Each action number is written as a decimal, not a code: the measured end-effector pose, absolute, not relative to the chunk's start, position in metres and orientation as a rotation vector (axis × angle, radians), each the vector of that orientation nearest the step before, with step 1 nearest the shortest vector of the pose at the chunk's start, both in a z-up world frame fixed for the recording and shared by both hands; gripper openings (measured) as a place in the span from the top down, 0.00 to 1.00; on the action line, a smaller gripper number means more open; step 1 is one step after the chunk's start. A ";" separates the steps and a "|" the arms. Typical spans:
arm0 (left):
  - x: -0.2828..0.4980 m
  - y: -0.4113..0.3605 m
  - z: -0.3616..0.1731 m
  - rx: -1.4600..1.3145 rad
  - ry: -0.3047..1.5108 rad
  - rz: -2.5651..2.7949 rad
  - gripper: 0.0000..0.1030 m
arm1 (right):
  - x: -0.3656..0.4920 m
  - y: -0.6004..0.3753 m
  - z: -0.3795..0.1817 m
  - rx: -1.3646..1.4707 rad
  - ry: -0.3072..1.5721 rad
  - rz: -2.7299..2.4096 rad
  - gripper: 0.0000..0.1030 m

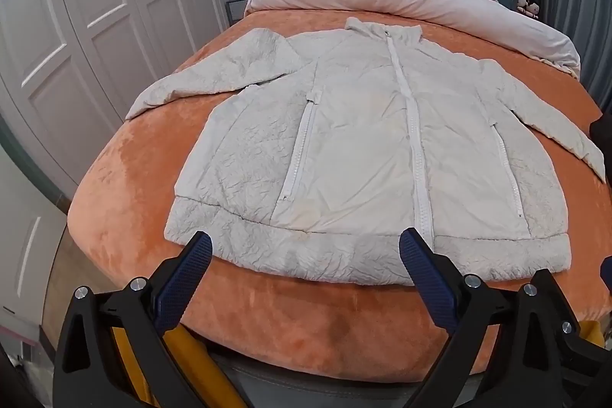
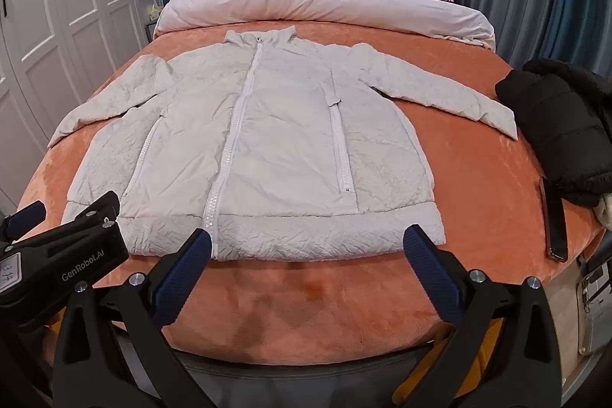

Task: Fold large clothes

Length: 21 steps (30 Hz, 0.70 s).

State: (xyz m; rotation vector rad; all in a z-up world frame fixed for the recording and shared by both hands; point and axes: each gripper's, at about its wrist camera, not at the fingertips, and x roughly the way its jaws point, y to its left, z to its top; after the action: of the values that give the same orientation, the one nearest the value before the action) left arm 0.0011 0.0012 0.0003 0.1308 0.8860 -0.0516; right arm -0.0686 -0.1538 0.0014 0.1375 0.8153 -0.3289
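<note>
Nearest, the left gripper and right gripper are held wide apart and empty above the near hem. Beyond them, the white jacket is spread flat, zipped, on the orange bed, sleeves outstretched. Folding is judged not yet begun; a sleeve grasp is probably needed next.

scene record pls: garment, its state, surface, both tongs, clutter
garment: white jacket, front up
state: spread flat, zipped, both sleeves out to the sides, unfolded
surface: orange blanket on bed; pink duvet bunched at the head end
left tongs: open, empty, just short of the hem
right tongs: open, empty, just short of the hem
clutter: black jacket beyond the right sleeve tip; phone near the bed's right edge
fold: not started
</note>
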 end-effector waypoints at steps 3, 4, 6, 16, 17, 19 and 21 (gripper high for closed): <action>0.002 0.002 -0.001 0.134 0.887 -0.050 0.07 | -0.067 -0.155 0.000 0.142 0.821 -0.332 0.05; 0.002 0.002 -0.001 0.134 0.886 -0.050 0.07 | -0.067 -0.155 -0.001 0.143 0.822 -0.332 0.05; 0.003 0.002 -0.001 0.135 0.887 -0.049 0.07 | -0.066 -0.155 -0.003 0.145 0.824 -0.335 0.05; 0.003 0.000 -0.008 0.141 0.898 -0.046 0.07 | -0.066 -0.156 -0.007 0.148 0.834 -0.347 0.05; 0.004 -0.001 -0.008 0.141 0.898 -0.046 0.07 | -0.066 -0.156 -0.007 0.149 0.834 -0.347 0.05; 0.003 -0.001 -0.008 0.143 0.899 -0.045 0.07 | -0.066 -0.156 -0.008 0.153 0.836 -0.345 0.05; 0.003 -0.001 -0.009 0.143 0.899 -0.044 0.07 | -0.066 -0.157 -0.009 0.154 0.838 -0.345 0.05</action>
State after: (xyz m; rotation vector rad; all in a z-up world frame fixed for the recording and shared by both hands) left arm 0.0025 -0.0007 -0.0088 0.1427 0.8994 -0.0444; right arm -0.0664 -0.1567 -0.0087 0.1543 0.8376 -0.3446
